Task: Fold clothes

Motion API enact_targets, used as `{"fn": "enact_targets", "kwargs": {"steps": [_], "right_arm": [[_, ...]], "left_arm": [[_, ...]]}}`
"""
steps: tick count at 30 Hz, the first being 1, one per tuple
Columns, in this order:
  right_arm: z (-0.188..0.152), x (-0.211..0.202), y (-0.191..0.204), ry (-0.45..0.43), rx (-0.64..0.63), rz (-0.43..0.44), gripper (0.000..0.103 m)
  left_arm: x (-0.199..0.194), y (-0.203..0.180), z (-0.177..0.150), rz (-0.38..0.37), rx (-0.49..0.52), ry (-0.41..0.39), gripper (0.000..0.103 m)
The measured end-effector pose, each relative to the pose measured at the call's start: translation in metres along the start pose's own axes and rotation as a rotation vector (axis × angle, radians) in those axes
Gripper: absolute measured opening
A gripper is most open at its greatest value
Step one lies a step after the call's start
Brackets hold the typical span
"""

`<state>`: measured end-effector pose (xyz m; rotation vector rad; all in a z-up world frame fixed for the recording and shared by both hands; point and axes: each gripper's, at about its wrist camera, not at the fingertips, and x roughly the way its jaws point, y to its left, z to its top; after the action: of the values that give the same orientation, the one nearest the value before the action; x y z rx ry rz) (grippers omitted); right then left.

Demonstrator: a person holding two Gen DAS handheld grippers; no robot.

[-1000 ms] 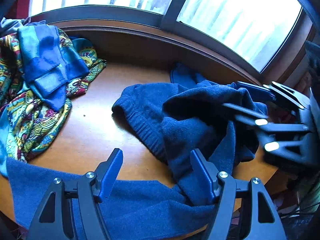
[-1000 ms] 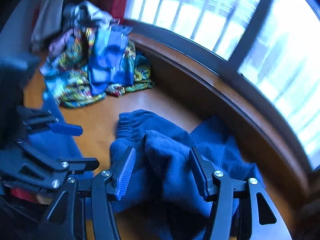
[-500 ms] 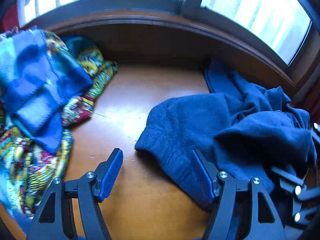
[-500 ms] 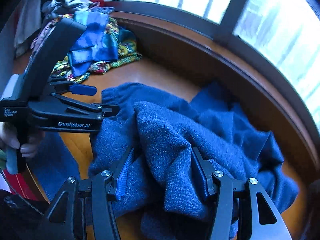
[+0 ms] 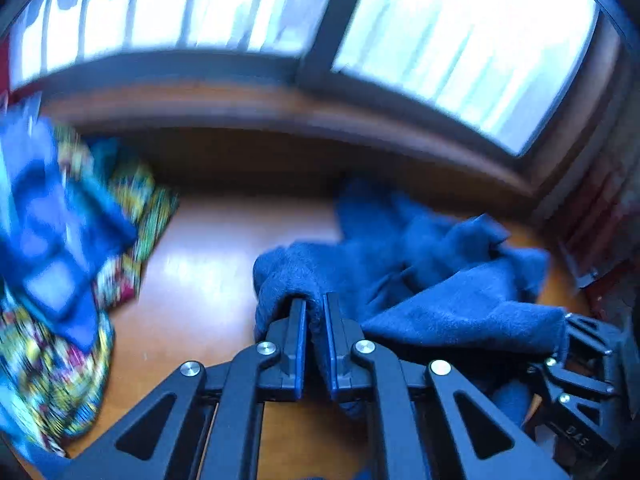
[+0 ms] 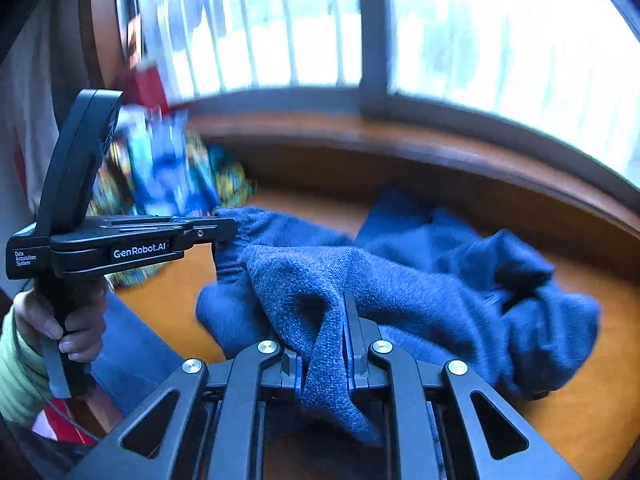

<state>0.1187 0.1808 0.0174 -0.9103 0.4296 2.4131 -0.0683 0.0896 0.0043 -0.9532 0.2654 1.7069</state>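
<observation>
Both grippers clamped on the same dark blue sweater [image 6: 400,280], heaped at centre and right of each frame on the wooden table [image 5: 200,280].

Left gripper [image 5: 314,312]: jaws nearly together, pinching a fold at the ribbed hem end, at lower centre of the left wrist view; same gripper [image 6: 218,232] seen at middle left of the right wrist view, biting that hem from the side, held by a hand [image 6: 60,328] at lower left.

Right gripper [image 6: 344,320]: jaws narrow, with a strip of knit squeezed between them and hanging down at lower centre.

Held points close together, left one on the hem, right one nearer the crumpled body. Long axis hard to read while bunched; bulk trailing to the right. Judged need: pull apart sideways to spread the cloth flat.

Patterned pile of clothes [image 5: 60,260] at far left, apart.
</observation>
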Motion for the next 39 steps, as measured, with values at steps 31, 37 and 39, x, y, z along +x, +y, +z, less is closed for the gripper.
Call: {"fn": "enact_targets", "kwargs": {"steps": [31,37,39], "right_arm": [[-0.107,-0.118,-0.227,0.012,0.180,-0.184,0.046],[-0.064,-0.138,-0.188,-0.060,-0.067,-0.143,0.047],[-0.053,-0.146,-0.171,-0.099,-0.118,-0.088,0.049]], "left_arm": [[0.054,-0.182,-0.023,0.112,0.048,0.082,0.045],[0.034,-0.120,-0.060,0.250,-0.150,0.133,0.055],[0.034,-0.105,-0.072,0.294,-0.174,0.163,0.055]]}}
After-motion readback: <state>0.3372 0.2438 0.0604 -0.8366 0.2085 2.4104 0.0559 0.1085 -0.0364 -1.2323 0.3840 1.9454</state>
